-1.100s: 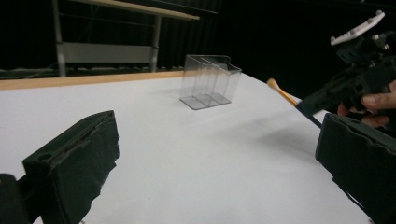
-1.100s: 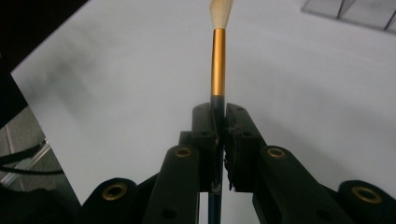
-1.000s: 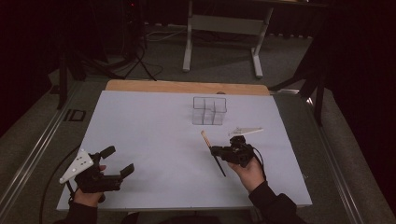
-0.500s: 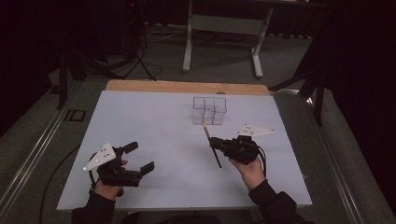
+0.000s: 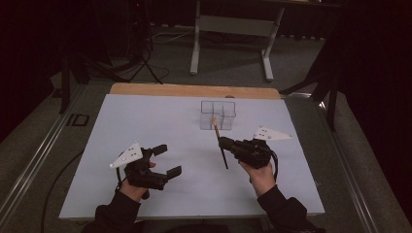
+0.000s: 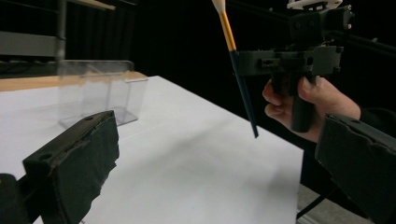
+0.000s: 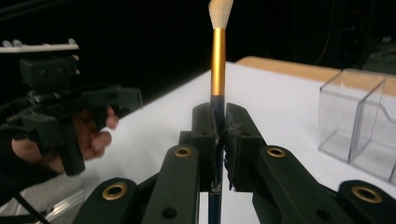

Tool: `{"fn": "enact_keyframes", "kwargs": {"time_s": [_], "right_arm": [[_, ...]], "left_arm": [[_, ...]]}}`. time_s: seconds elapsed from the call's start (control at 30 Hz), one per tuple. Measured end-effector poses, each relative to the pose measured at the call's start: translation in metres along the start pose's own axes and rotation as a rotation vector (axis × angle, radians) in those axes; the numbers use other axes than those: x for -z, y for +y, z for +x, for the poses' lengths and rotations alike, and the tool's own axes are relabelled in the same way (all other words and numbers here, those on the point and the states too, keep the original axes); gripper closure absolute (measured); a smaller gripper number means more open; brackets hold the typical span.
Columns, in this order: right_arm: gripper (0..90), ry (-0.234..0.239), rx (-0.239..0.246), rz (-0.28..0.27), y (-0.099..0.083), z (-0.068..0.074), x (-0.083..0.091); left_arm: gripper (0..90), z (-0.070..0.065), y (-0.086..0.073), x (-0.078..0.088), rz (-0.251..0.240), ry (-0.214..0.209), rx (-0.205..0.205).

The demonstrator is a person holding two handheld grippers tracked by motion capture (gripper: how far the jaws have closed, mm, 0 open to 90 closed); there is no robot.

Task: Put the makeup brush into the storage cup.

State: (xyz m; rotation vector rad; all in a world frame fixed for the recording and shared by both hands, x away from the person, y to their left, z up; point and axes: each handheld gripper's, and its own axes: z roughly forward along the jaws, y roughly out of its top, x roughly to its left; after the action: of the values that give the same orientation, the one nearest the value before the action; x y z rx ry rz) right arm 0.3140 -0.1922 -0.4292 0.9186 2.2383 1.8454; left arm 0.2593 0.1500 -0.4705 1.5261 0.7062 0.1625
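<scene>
Your right claw point(image 7: 218, 135) is clamped on a makeup brush point(image 7: 217, 60), jaws pinching the dark handle just below the gold ferrule, pale bristles up. In the high view the brush point(image 5: 219, 141) hangs above the worktop point(image 5: 145, 121) right of centre, tilted with its bristle tip toward the far edge and just short of the clear compartmented organizer point(image 5: 218, 115), which sits near the middle of that far edge. Your left claw point(image 5: 164, 160) hovers over the near-left part of the worktop, jaws spread wide with nothing between them. Step in hand, as judged: carrying the brush to the organizer for stowing. Next move probably calls for lifting the brush over the organizer's near wall, bringing it closer to upright, aiming the handle end into one compartment, then releasing; the light organizer could slide if nudged.
</scene>
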Motion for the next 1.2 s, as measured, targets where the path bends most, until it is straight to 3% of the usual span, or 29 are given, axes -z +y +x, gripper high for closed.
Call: {"fn": "enact_keyframes", "kwargs": {"time_s": [0.27, 0.33, 0.47, 0.57, 0.67, 0.77, 0.97, 1.07, 1.2], "right_arm": [[83.1, 0.018, 0.023, -0.033, 0.008, 0.006, -0.002], [83.1, 0.020, 0.022, -0.046, 0.009, 0.006, -0.001], [83.1, 0.020, 0.017, -0.064, 0.010, 0.005, 0.000], [83.1, 0.025, 0.011, -0.073, 0.010, 0.005, 0.000], [83.1, 0.024, 0.004, -0.087, 0.009, 0.003, 0.002], [83.1, 0.027, -0.003, -0.093, 0.007, 0.003, 0.002], [83.1, 0.026, -0.001, -0.089, 0.005, 0.004, 0.004], [83.1, 0.028, -0.003, -0.089, 0.005, 0.004, 0.004], [83.1, 0.031, -0.005, -0.090, 0.006, 0.004, 0.004]], "left_arm": [[0.5, 0.000, 0.003, -0.030, 0.060, -0.043, -0.019], [0.5, 0.000, 0.002, -0.037, 0.083, -0.059, -0.004], [0.5, -0.002, -0.002, -0.053, 0.075, -0.101, 0.029], [0.5, -0.005, -0.004, -0.061, 0.090, -0.096, 0.004], [0.9, -0.009, -0.007, -0.075, 0.108, -0.140, 0.009], [4.7, -0.009, -0.009, -0.082, 0.104, -0.171, 0.040], [13.3, -0.003, -0.011, -0.088, 0.097, -0.180, 0.107], [16.8, -0.004, -0.013, -0.092, 0.097, -0.194, 0.118], [28.6, -0.005, -0.015, -0.096, 0.101, -0.208, 0.119]]}}
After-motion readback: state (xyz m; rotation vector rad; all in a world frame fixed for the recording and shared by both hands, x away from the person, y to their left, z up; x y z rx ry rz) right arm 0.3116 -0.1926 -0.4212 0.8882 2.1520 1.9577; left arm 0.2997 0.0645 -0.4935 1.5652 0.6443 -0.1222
